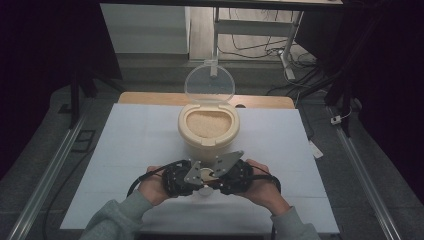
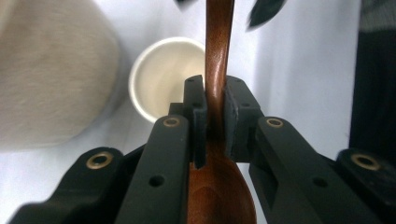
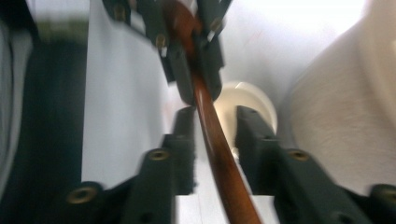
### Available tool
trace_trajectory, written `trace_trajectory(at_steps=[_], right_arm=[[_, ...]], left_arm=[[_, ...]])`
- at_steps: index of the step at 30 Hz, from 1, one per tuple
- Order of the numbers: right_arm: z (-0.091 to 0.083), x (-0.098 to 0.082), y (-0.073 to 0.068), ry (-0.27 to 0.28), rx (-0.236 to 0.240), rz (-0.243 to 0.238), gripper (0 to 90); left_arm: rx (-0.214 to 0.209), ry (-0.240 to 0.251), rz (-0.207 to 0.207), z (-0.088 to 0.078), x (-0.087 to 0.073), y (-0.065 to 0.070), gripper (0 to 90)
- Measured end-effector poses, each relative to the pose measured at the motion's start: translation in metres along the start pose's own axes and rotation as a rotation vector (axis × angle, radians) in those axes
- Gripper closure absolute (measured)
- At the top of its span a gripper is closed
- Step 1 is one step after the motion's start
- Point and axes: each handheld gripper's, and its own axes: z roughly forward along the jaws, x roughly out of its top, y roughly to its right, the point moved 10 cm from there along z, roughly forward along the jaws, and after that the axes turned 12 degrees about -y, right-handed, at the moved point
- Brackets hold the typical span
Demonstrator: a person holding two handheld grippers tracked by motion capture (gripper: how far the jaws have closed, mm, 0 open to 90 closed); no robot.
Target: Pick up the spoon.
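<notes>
The left gripper [image 2: 212, 123] clamps a wooden spoon [image 2: 218, 56] at its neck. The right gripper [image 3: 212, 140] has its jaws open around the handle, over a small cup [image 2: 161, 77]. I judge a handover; next, the right must close.

Reddish-brown spoon [image 2: 218, 56], cream cup [image 2: 161, 74], beige container [image 1: 208, 131], black grippers

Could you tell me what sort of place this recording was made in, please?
Probably a lab data-collection rig, not a kitchen: a white-covered table between metal floor rails, loose cables behind, and a beige open-lidded rice container staged centrally.
</notes>
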Motion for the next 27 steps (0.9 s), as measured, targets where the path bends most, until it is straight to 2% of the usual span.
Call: trace_trajectory(at_steps=[1, 3, 4, 5, 6, 8, 14, 15, 16, 20, 22, 27], right_arm=[[-0.004, 0.001, 0.003, 0.042, -0.016, 0.033, 60.9], [-0.012, 0.002, 0.010, 0.112, -0.045, 0.106, 55.7], [-0.012, 0.002, 0.010, 0.112, -0.045, 0.106, 55.7], [-0.019, 0.001, 0.016, 0.174, -0.079, 0.179, 50.8], [-0.019, 0.001, 0.016, 0.174, -0.079, 0.179, 50.8], [-0.025, -0.001, 0.020, 0.233, -0.100, 0.242, 48.3], [-0.034, -0.011, 0.025, 0.325, -0.214, 0.376, 39.0], [-0.038, -0.015, 0.024, 0.359, -0.233, 0.411, 37.0], [-0.038, -0.015, 0.024, 0.359, -0.233, 0.411, 37.0], [-0.042, -0.025, 0.027, 0.373, -0.281, 0.472, 34.9], [-0.042, -0.031, 0.029, 0.391, -0.267, 0.518, 34.9], [-0.038, -0.034, 0.030, 0.415, -0.249, 0.561, 34.3]], left_arm=[[0.016, 0.026, -0.028, -0.001, -0.001, -0.003, 80.2], [0.021, 0.035, -0.040, -0.001, -0.001, -0.004, 80.2], [0.024, 0.043, -0.049, -0.001, -0.001, -0.005, 80.2], [0.032, 0.054, -0.063, -0.001, -0.002, -0.007, 80.2], [0.037, 0.064, -0.074, -0.002, -0.002, -0.008, 80.2], [0.041, 0.077, -0.085, -0.004, -0.001, -0.009, 80.2], [0.071, 0.126, -0.126, -0.010, 0.001, -0.015, 80.2], [0.076, 0.133, -0.131, -0.011, 0.001, -0.015, 80.2], [0.082, 0.142, -0.137, -0.012, 0.001, -0.016, 80.2], [0.101, 0.166, -0.161, -0.015, 0.000, -0.019, 80.2], [0.106, 0.176, -0.170, -0.017, 0.000, -0.020, 80.2], [0.116, 0.191, -0.184, -0.018, 0.002, -0.021, 80.2]])
